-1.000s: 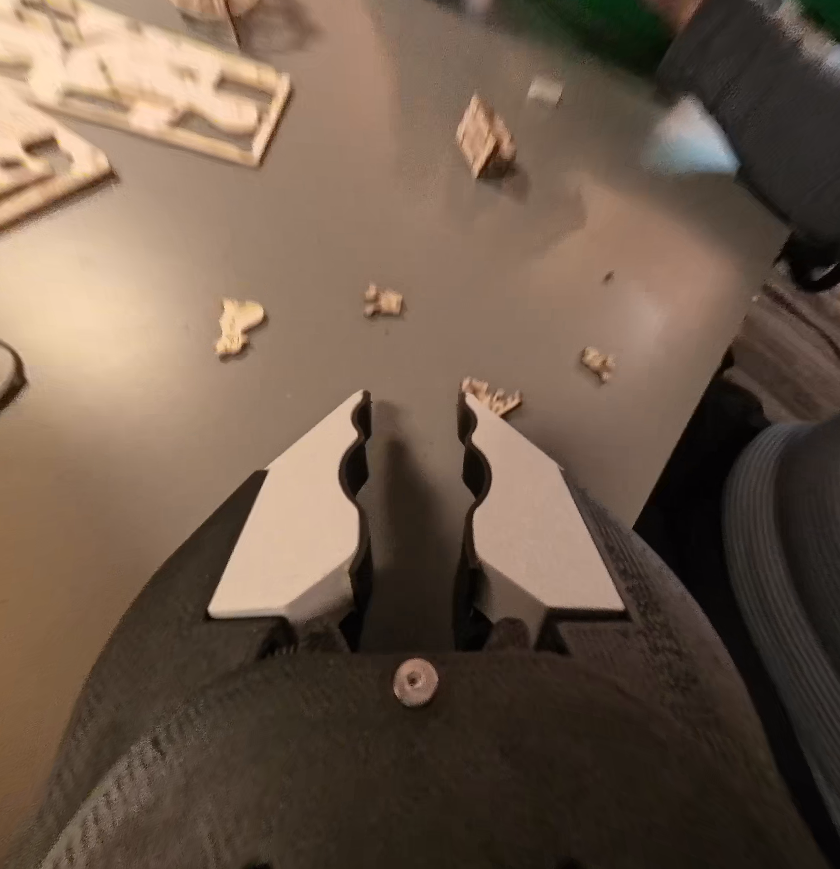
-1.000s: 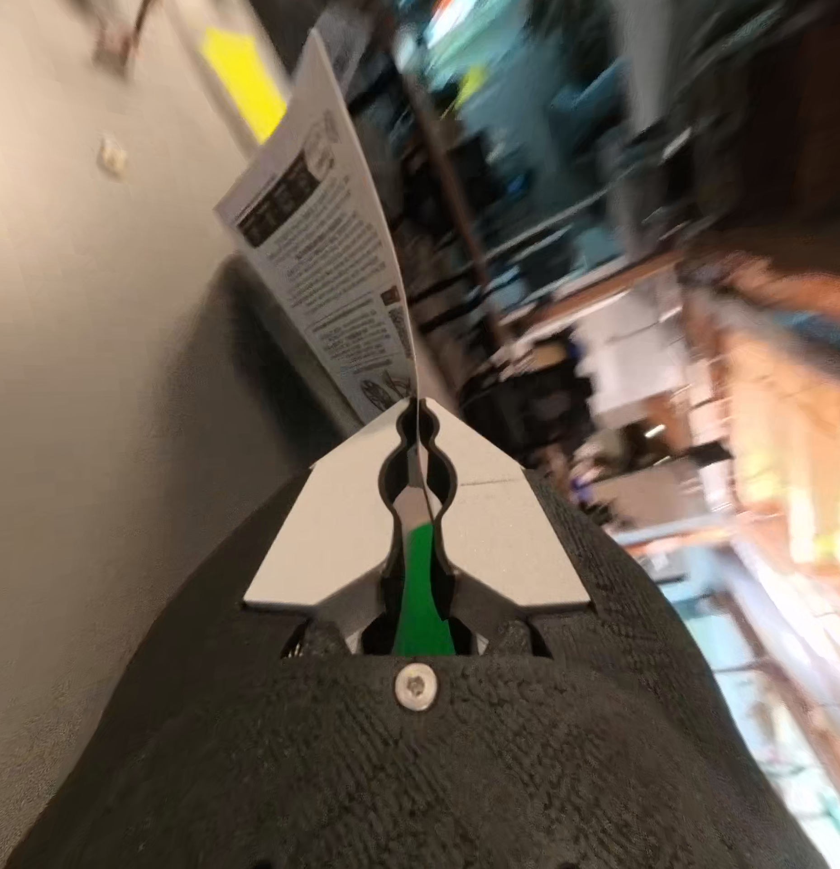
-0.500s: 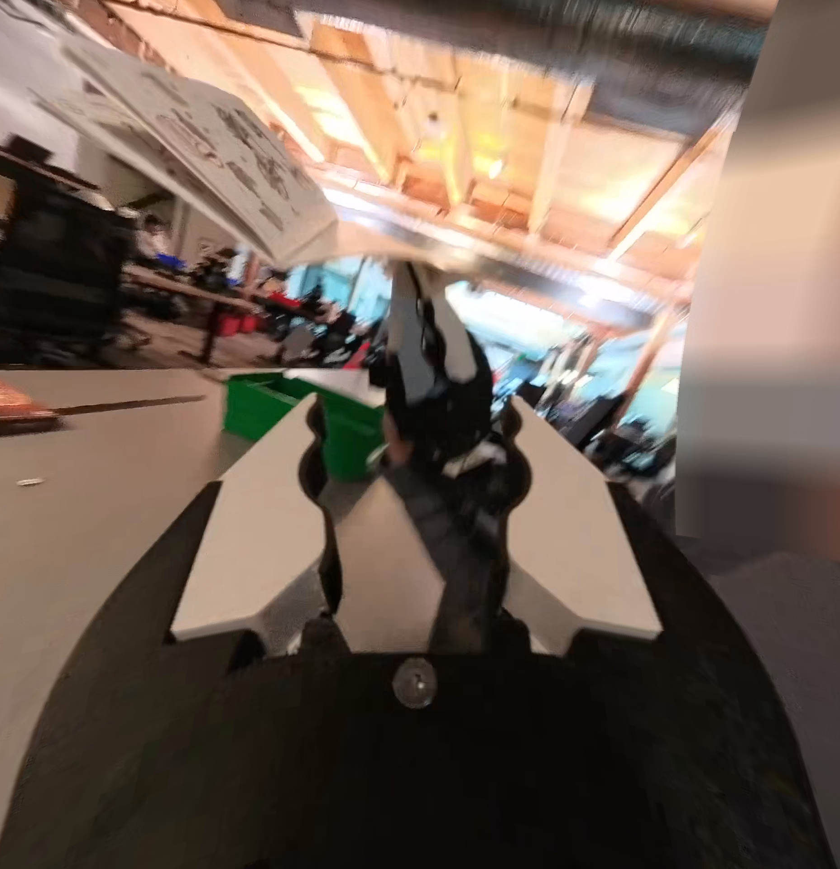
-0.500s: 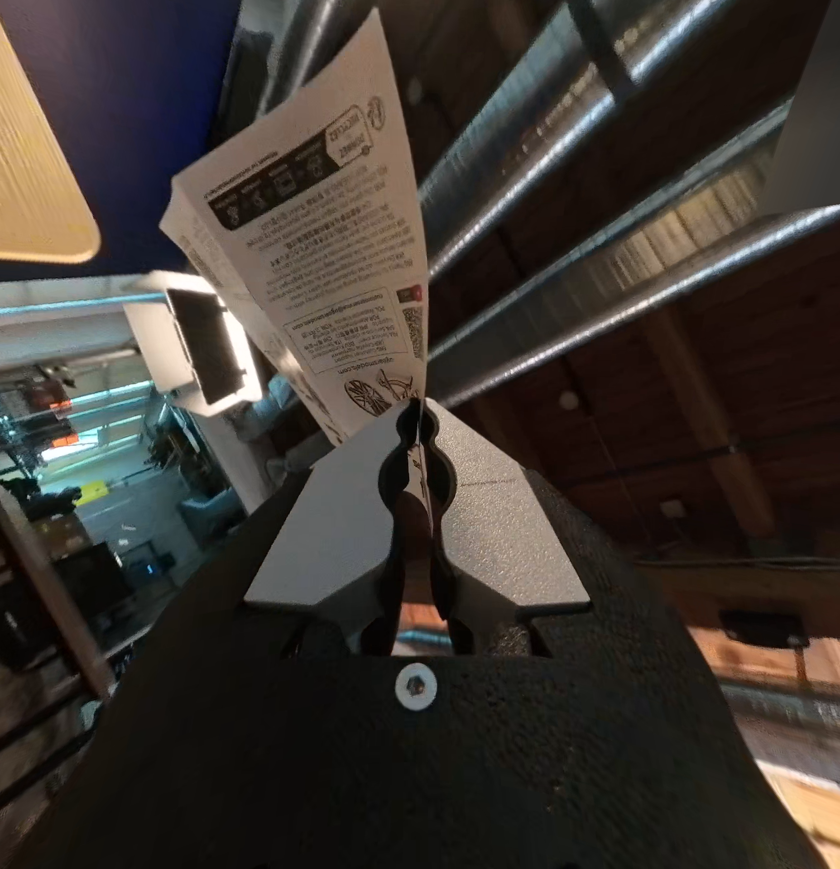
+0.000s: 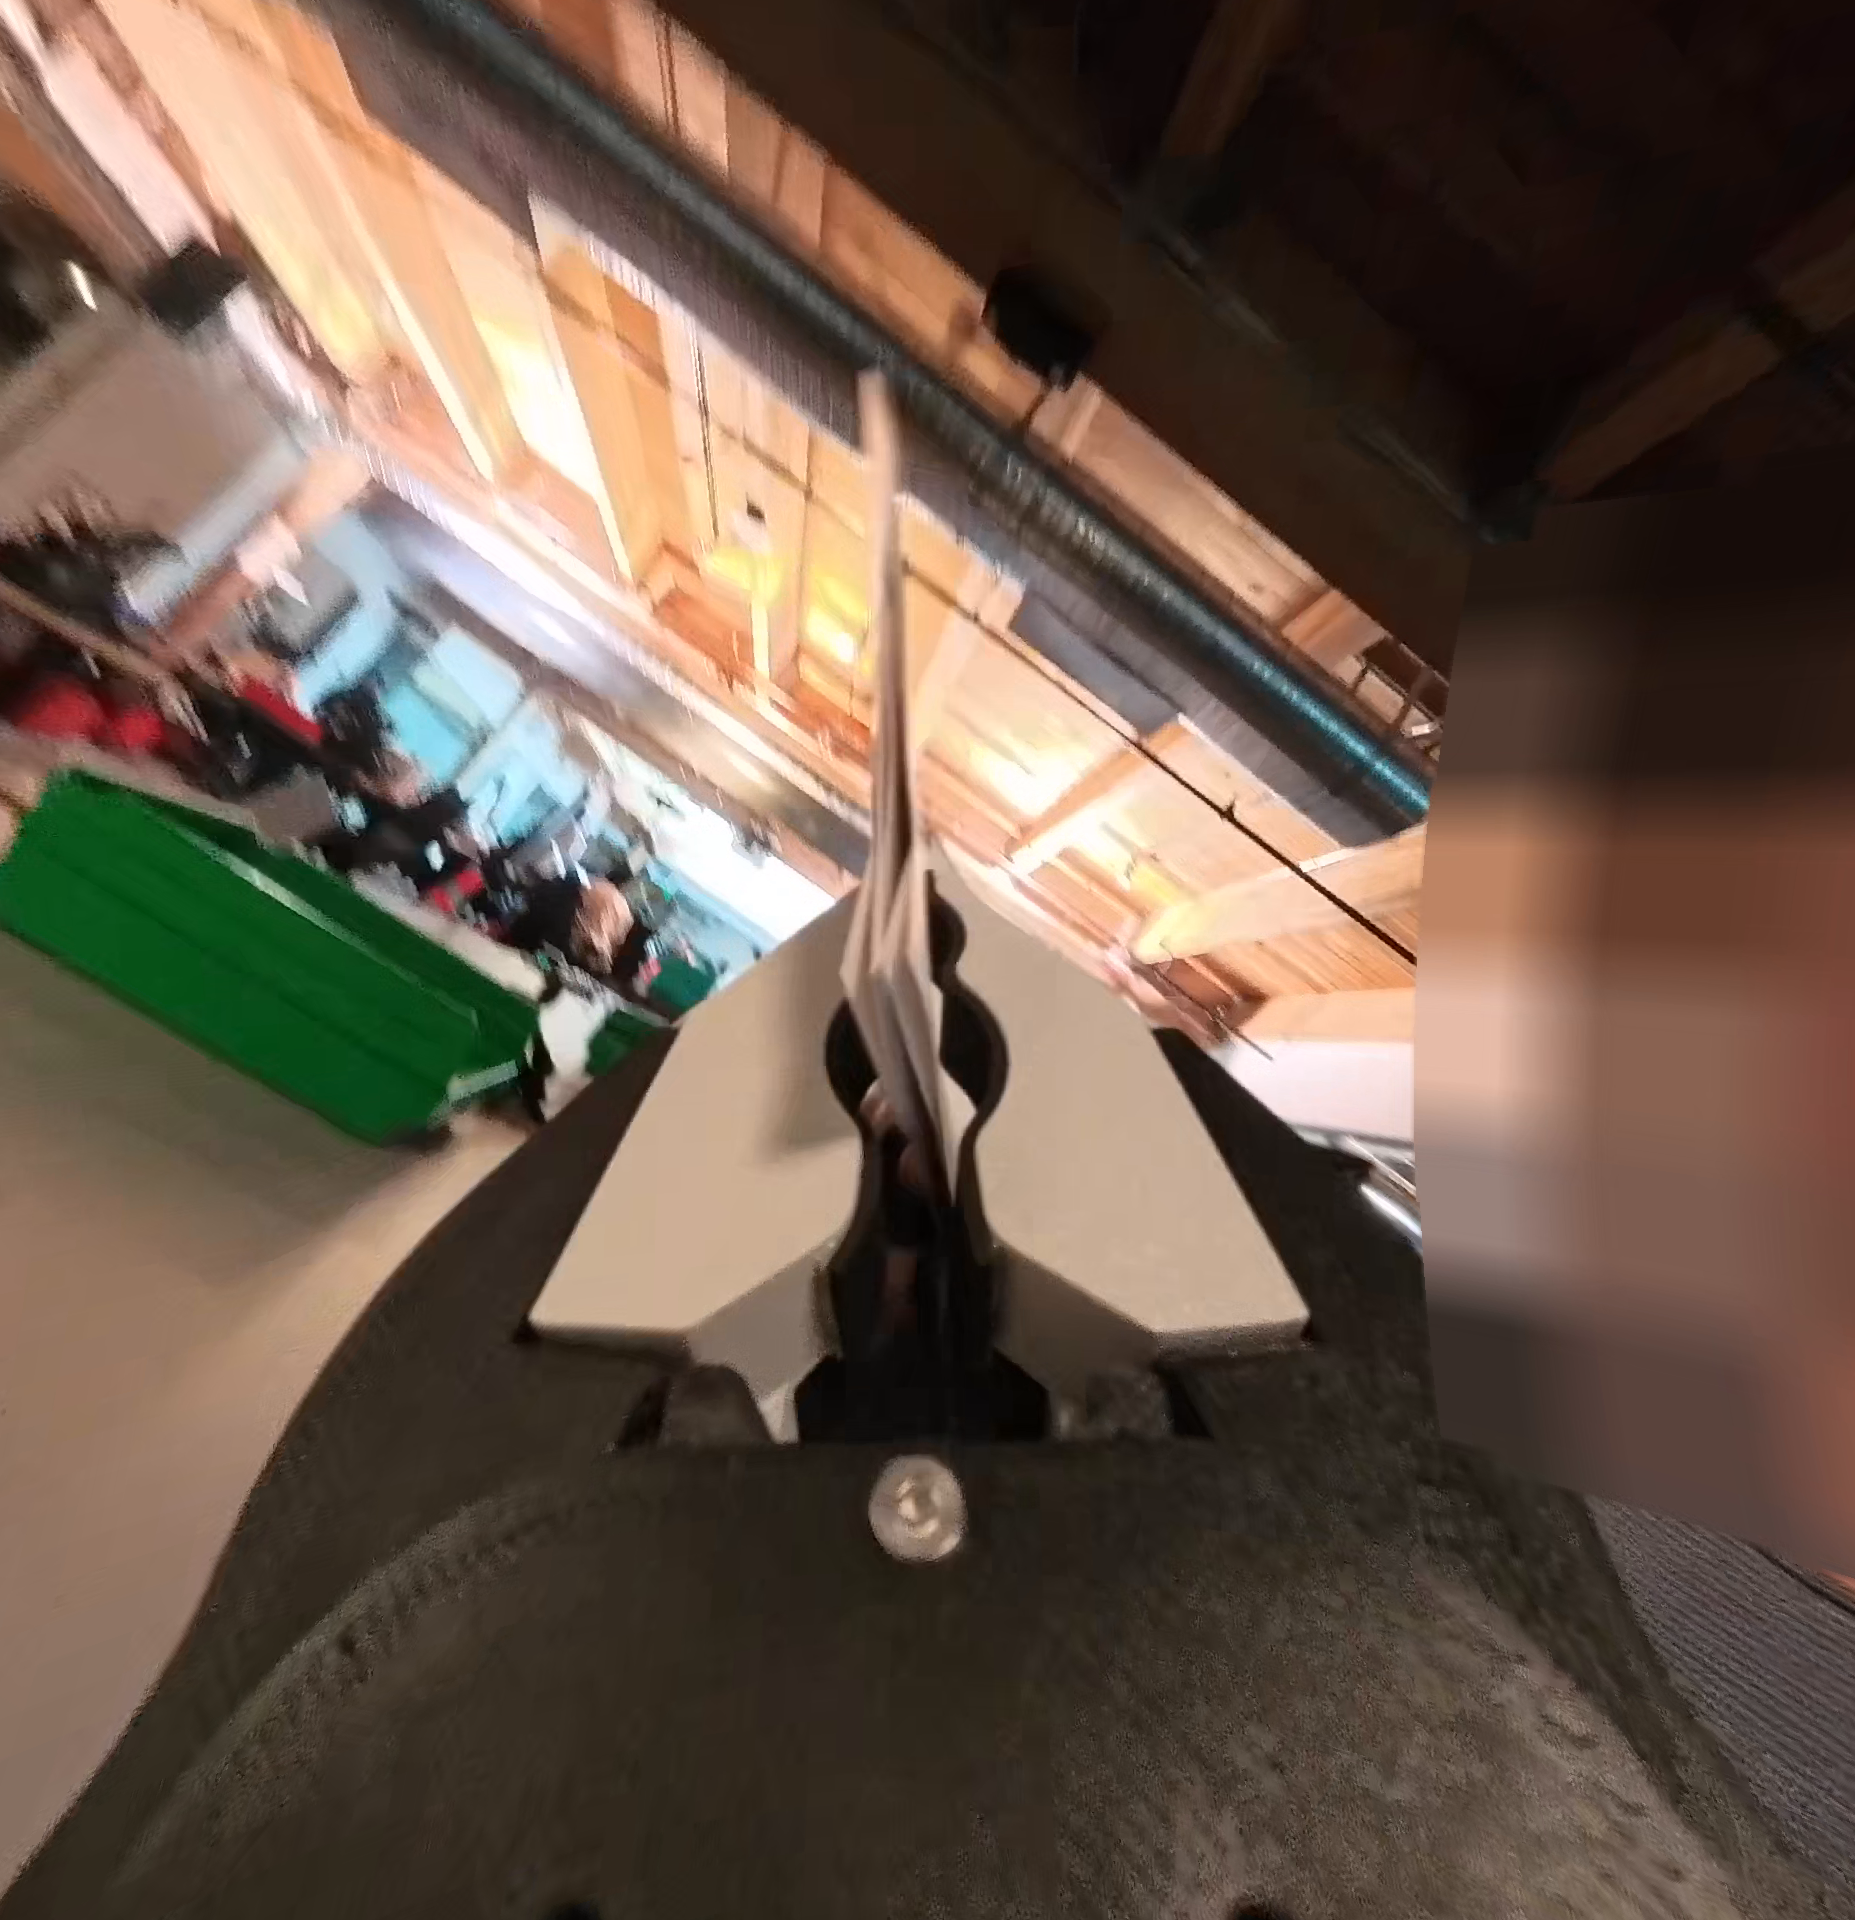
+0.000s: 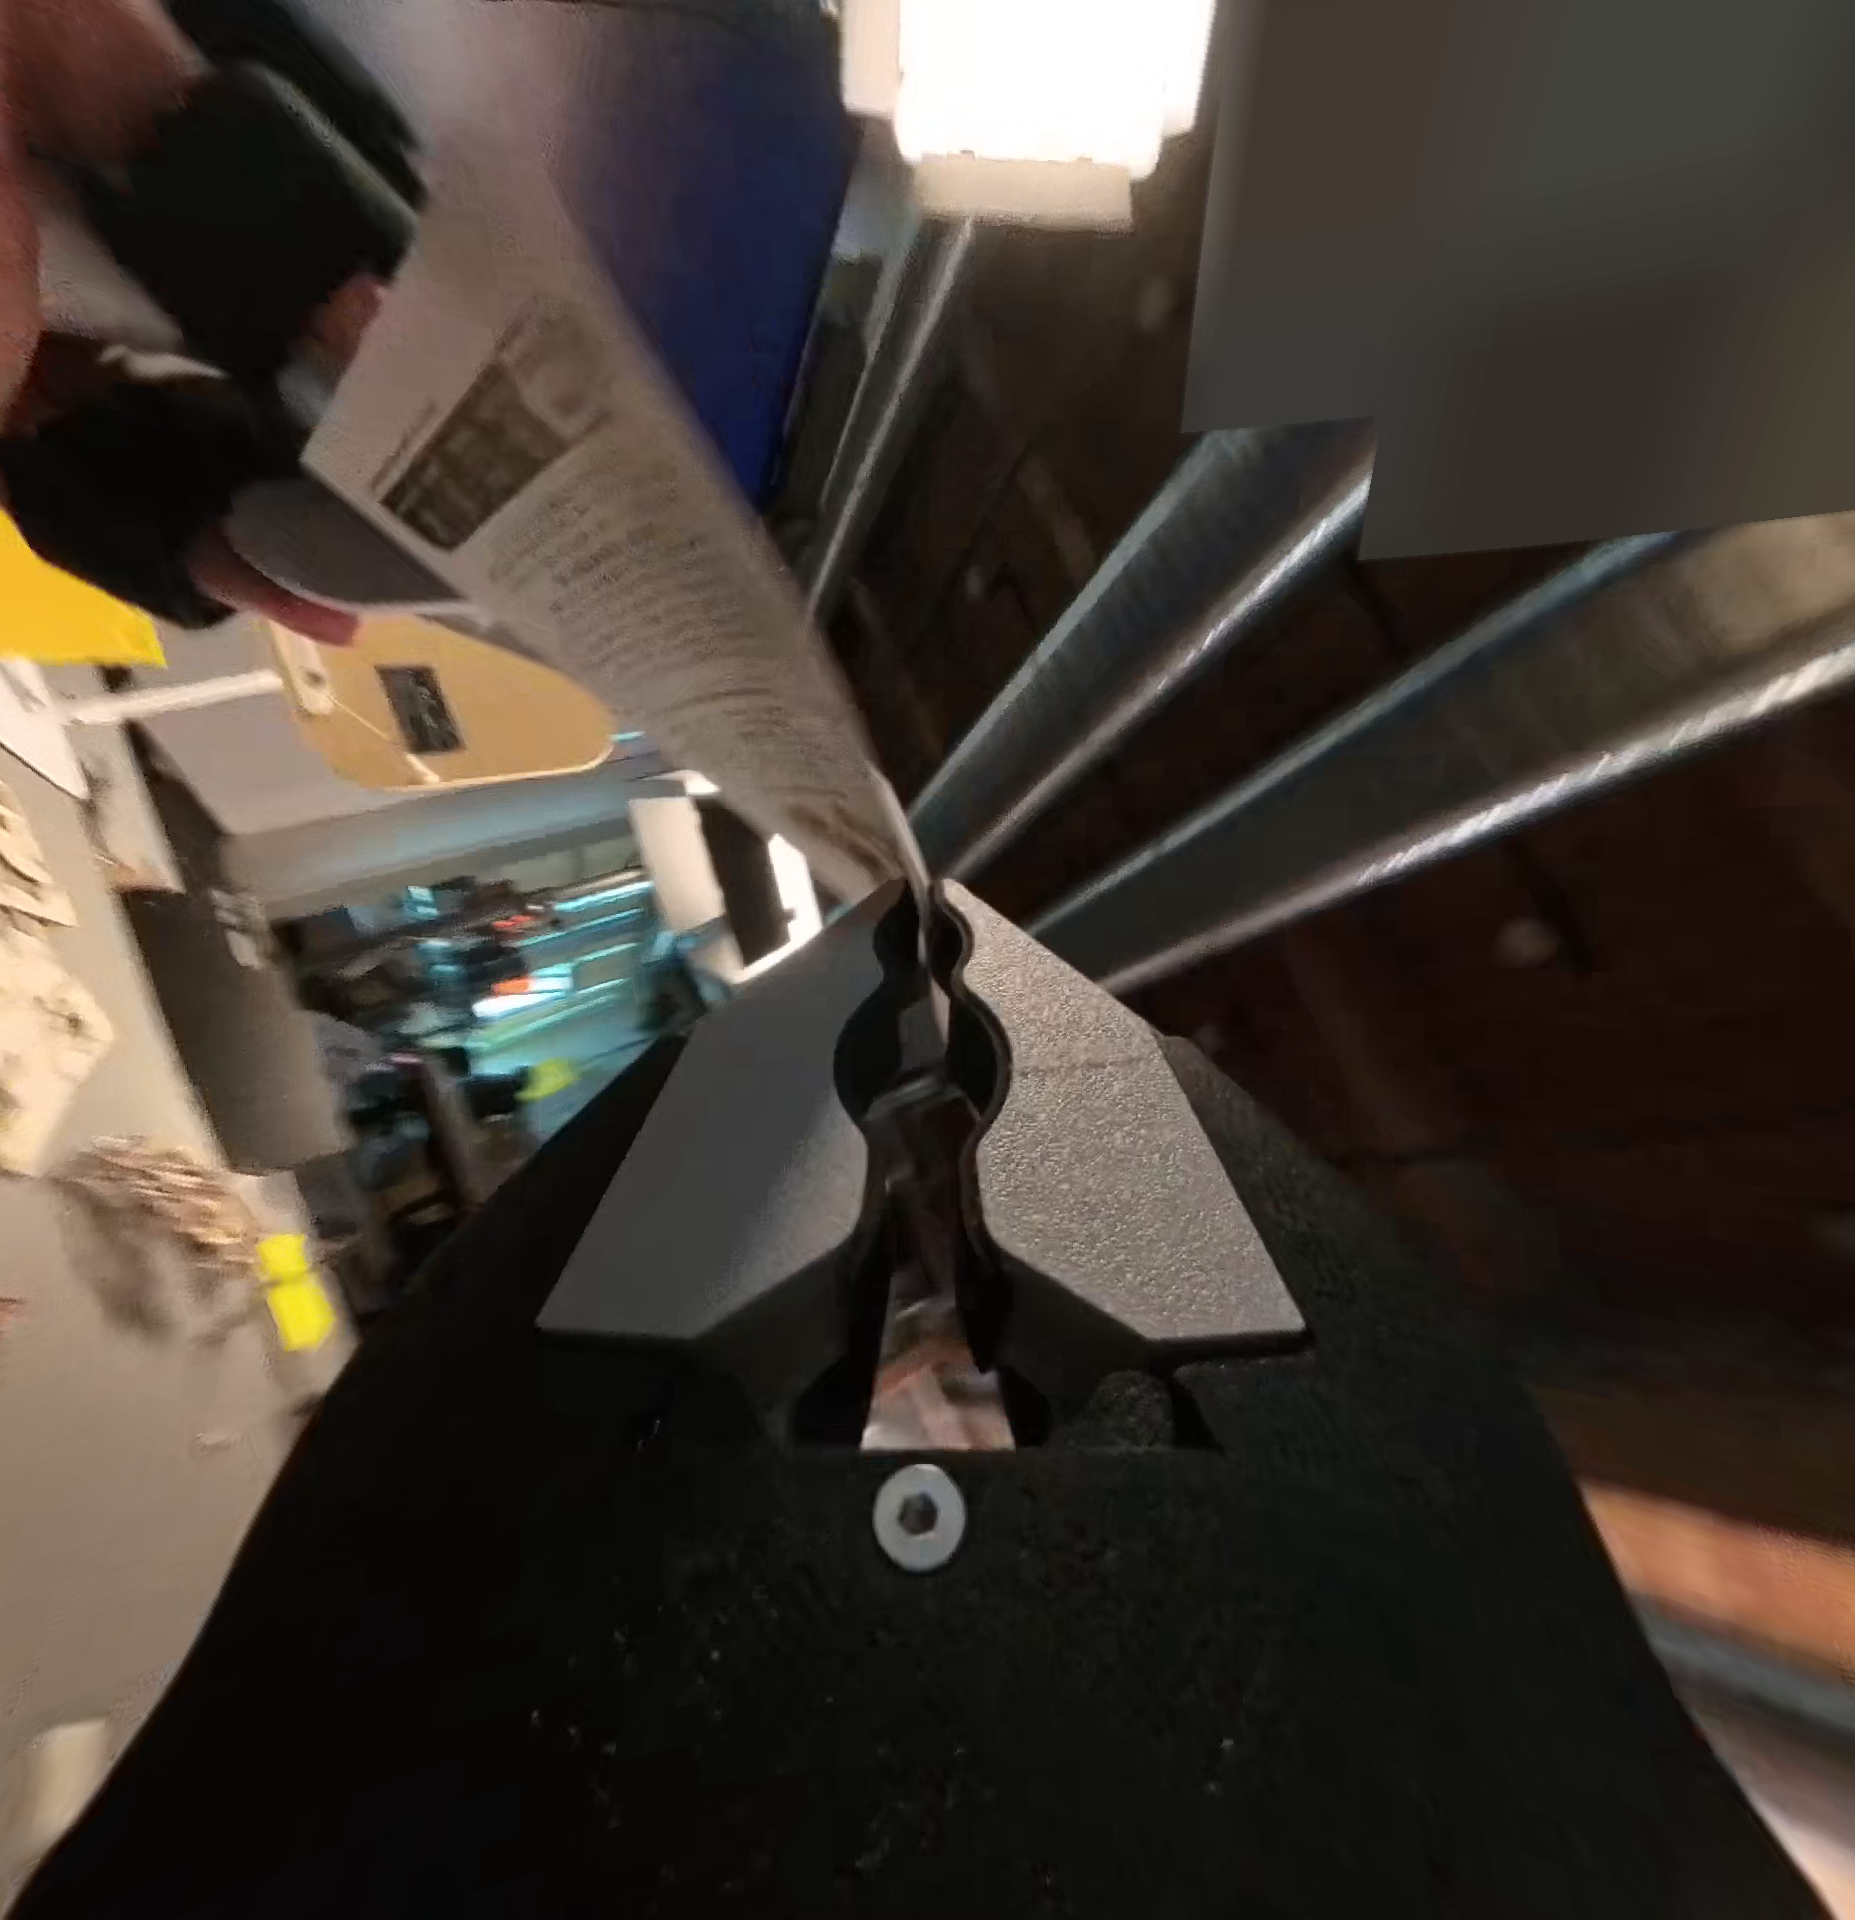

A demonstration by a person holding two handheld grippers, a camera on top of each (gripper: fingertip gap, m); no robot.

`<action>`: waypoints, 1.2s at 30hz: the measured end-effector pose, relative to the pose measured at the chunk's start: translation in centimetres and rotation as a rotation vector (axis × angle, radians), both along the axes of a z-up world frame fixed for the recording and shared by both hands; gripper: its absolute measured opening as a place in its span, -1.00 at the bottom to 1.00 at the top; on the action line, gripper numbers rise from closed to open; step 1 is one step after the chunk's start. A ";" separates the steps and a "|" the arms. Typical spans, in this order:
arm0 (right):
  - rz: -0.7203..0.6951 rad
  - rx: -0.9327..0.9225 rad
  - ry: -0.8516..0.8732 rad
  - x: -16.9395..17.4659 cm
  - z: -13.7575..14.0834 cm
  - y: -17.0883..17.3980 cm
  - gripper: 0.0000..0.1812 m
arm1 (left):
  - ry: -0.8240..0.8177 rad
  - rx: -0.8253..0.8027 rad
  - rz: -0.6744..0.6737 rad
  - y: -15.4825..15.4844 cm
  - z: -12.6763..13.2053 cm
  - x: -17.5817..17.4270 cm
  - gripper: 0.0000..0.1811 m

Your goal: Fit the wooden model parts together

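2 tongs (image 5: 902, 904) (image 6: 928, 899), printed sheet (image 6: 611, 540), wooden ceiling (image 5: 694, 343)

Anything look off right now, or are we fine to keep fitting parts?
Odd: no wooden part is gripped. Both the left gripper and right gripper are shut on a printed paper sheet, held up toward the ceiling. Both views are blurred and tilted; the table shows only at the edge.

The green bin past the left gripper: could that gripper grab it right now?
Probably not. The left gripper is shut on the printed sheet, so its jaws are occupied, and the green bin sits well off to its left across the table.
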State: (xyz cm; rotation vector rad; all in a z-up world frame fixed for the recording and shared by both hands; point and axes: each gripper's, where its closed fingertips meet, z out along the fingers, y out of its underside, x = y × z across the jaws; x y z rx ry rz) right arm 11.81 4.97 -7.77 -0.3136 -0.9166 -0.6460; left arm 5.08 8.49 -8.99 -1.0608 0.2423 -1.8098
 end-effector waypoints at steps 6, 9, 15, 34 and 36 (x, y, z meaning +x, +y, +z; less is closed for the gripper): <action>0.678 -0.764 0.727 3.3 1.8 -0.6 -0.48 | -0.057 0.143 0.488 -2.6 3.4 -3.3 -1.00; 1.148 -1.082 0.918 2.6 2.7 -2.0 -0.18 | -0.029 0.233 0.684 -4.2 5.3 -4.0 -1.00; 1.123 -1.322 0.924 -2.0 1.5 -3.0 -0.33 | -0.001 0.354 0.865 -6.5 7.0 -3.9 -1.00; 1.331 -1.382 0.932 -2.1 3.4 -3.6 -1.00 | -0.165 0.266 0.603 -9.0 7.7 -4.0 -1.00; 1.340 -1.361 0.934 -2.0 3.5 -3.7 -1.00 | -0.163 0.267 0.602 -9.1 7.8 -4.0 -1.00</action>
